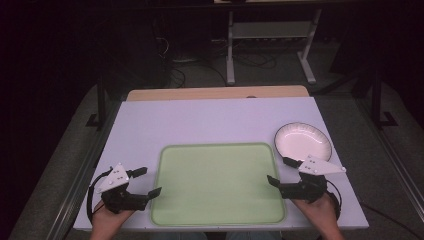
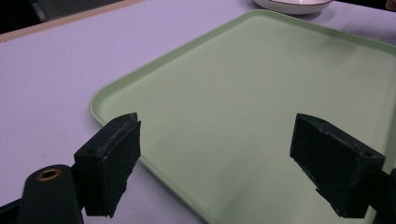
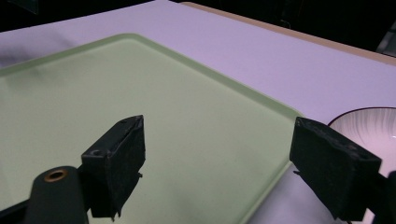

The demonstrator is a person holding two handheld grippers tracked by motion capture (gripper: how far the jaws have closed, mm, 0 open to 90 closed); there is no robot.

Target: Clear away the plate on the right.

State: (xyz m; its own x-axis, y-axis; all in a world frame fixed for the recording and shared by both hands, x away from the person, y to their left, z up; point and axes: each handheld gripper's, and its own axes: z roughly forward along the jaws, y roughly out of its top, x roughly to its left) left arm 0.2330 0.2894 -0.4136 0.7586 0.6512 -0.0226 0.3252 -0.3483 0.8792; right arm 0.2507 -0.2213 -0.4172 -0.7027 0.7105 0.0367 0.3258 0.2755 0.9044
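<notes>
— At the near edge of the table (image 1: 150,120), what are the hands doing?

— Each hand holds a gripper low beside the green tray (image 1: 218,184). The left gripper (image 1: 147,182) sits at the tray's left rim, the right gripper (image 1: 281,171) at its right rim. Both point inward, toward each other across the tray.

— Are the jaws pinching anything?

— No. In the left gripper view the left gripper (image 2: 212,163) has its jaws spread wide with bare tray (image 2: 261,93) between them. The right gripper view shows the right gripper (image 3: 217,163) spread just as wide, again with nothing between the jaws.

— Where does the bowl sit?

— The white bowl (image 1: 303,142) stands on the table just beyond the tray's far right corner, very near the right gripper, slightly ahead of it and to its outer side. In the right gripper view the bowl (image 3: 373,126) peeks in past the right-hand jaw, and in the left gripper view it (image 2: 294,5) lies across the tray at the top edge.

— So which hand is better placed?

— The right one, I'd judge; the bowl is well apart from the left. It is round, so there is no long axis; a rim pinch looks likely.

— Any labels or writing?

— None I can read. The bowl has only a thin dark line round its rim.
</notes>
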